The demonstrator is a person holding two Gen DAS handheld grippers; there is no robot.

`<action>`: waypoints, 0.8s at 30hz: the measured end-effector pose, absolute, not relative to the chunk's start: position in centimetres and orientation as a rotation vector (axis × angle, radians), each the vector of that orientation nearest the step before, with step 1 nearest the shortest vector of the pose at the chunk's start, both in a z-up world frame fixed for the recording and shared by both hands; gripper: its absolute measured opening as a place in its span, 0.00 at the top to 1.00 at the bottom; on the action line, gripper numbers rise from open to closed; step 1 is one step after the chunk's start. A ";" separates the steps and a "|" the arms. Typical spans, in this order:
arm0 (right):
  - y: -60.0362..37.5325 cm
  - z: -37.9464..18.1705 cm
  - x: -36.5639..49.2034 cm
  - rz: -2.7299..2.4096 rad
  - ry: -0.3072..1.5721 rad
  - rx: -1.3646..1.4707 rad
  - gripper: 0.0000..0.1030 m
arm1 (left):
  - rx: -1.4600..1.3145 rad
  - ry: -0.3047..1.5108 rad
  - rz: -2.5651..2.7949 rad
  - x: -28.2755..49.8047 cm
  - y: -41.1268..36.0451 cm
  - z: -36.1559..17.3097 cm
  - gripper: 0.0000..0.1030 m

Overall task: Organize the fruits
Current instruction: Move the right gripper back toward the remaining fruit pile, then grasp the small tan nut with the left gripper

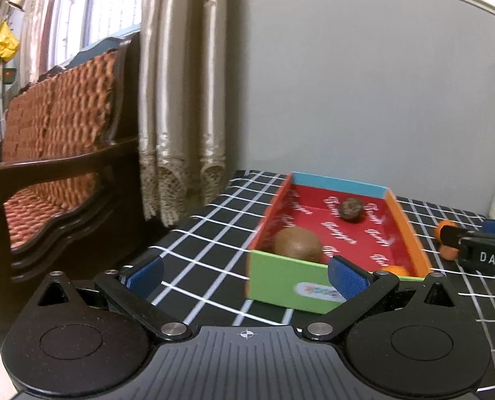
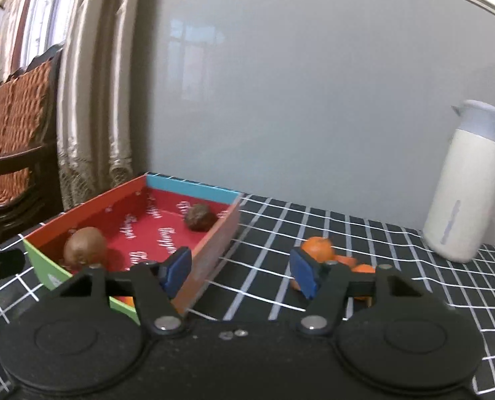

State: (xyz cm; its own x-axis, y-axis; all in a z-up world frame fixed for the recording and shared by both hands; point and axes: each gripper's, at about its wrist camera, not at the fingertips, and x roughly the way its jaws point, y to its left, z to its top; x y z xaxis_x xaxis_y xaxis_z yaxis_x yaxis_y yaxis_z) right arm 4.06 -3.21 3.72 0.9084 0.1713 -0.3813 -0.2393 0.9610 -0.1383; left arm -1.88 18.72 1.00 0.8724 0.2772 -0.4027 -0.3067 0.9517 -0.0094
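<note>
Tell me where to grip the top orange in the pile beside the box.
Take the top orange across its widest middle, coming from above. It sits highest on the pile, so its sides are free; other oranges crowd it low down, and the right tool is open and empty.

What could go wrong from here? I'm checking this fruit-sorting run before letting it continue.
1. The right gripper is open and empty right beside the box wall; swinging toward the oranges it might knock the light box.
2. The oranges lie loose in a cluster on the tablecloth; a poor pinch may send one rolling.
3. The white jug stands just beyond them and could be bumped.
</note>
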 end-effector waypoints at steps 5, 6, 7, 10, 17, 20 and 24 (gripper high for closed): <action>-6.8 4.0 3.8 0.158 0.375 -0.154 0.37 | -0.086 0.398 0.235 -1.4 16.0 1.5 0.00; -7.6 4.0 3.6 0.145 0.373 -0.147 0.37 | -0.095 0.394 0.217 -1.3 15.5 1.7 0.00; -8.5 4.1 3.5 0.129 0.375 -0.140 0.37 | -0.096 0.391 0.202 -1.3 15.0 1.7 0.00; -10.9 4.3 3.5 0.087 0.378 -0.121 0.36 | -0.079 0.393 0.128 -0.7 12.7 1.8 0.00; -15.3 4.0 3.4 0.022 0.384 -0.093 0.36 | 0.019 0.385 0.019 1.1 6.3 1.3 0.00; -16.7 3.8 3.6 0.001 0.392 -0.082 0.36 | 0.023 0.396 -0.044 1.9 4.2 1.0 0.00; -18.2 3.6 3.7 -0.021 0.400 -0.073 0.36 | 0.039 0.416 -0.034 3.2 1.7 0.4 0.00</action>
